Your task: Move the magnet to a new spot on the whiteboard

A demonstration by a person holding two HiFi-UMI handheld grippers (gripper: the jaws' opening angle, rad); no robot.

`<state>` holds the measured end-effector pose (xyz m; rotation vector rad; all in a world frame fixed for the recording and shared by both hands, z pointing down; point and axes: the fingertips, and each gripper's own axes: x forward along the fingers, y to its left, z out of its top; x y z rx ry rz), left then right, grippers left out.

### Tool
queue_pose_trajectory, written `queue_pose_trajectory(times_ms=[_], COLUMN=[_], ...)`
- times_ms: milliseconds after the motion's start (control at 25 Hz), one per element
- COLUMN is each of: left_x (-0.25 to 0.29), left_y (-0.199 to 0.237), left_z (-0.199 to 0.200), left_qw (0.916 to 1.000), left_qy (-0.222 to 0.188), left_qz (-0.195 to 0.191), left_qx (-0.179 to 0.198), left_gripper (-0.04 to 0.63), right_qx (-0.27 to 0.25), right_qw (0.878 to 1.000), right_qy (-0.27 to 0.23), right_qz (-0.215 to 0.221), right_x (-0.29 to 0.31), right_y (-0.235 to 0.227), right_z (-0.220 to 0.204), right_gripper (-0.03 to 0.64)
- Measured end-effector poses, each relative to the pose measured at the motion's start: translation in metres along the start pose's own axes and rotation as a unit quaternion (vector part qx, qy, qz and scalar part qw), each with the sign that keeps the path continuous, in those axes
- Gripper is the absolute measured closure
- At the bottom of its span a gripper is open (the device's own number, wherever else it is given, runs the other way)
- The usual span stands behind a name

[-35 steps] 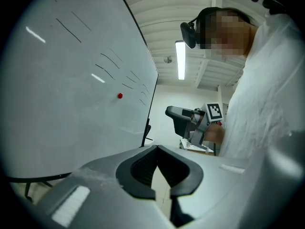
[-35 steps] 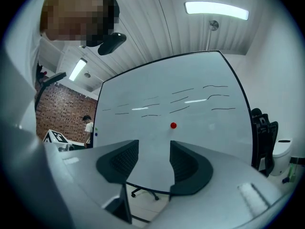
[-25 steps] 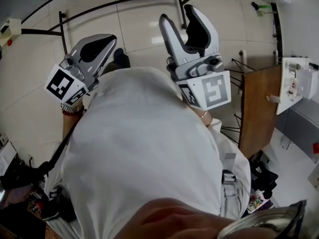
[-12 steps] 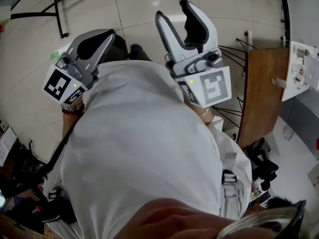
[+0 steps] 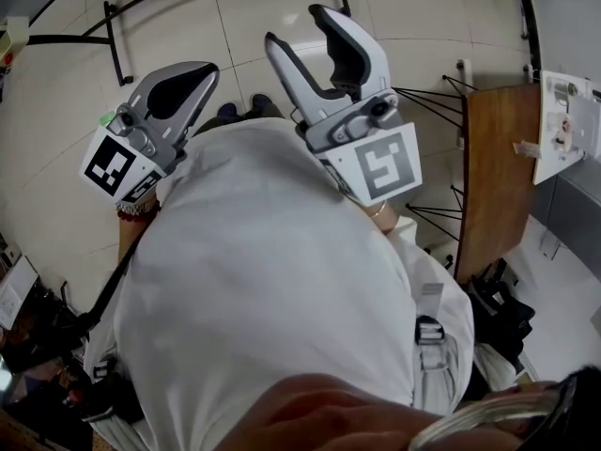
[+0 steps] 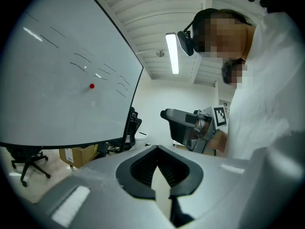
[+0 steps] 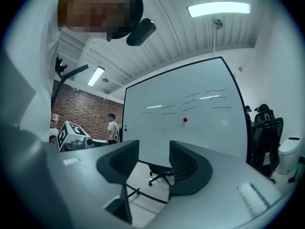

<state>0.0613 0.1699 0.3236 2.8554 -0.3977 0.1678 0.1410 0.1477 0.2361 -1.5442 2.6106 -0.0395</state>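
Here, small round red magnet, stuck on whiteboard

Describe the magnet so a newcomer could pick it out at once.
Start at the big whiteboard that fills the middle of the right gripper view. Near its centre, just below a scatter of short dark pen strokes, sits the magnet. It is a small round red dot, the only red spot there; everything around it is thin dark lines.

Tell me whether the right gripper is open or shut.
Open. In its own view the right gripper has its fingers well apart, nothing between them; the whiteboard shows through the gap.
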Motion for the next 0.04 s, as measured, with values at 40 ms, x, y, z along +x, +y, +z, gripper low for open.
queue_pose_trajectory(times_ms=[40], left_x=[0.0023], left_y=[-0.0002], left_z=[0.0018], left_qw=[1.0], left_qy=[-0.002], left_qz=[-0.001], left_qx=[0.001], left_gripper=[0.589], right_qx=[-0.001], right_qw=[1.0], right_qy=[-0.001], right_qz=[0.004], right_x=[0.0002], right_y=[-0.0001], right_z=[0.0009], right_gripper=[0.422])
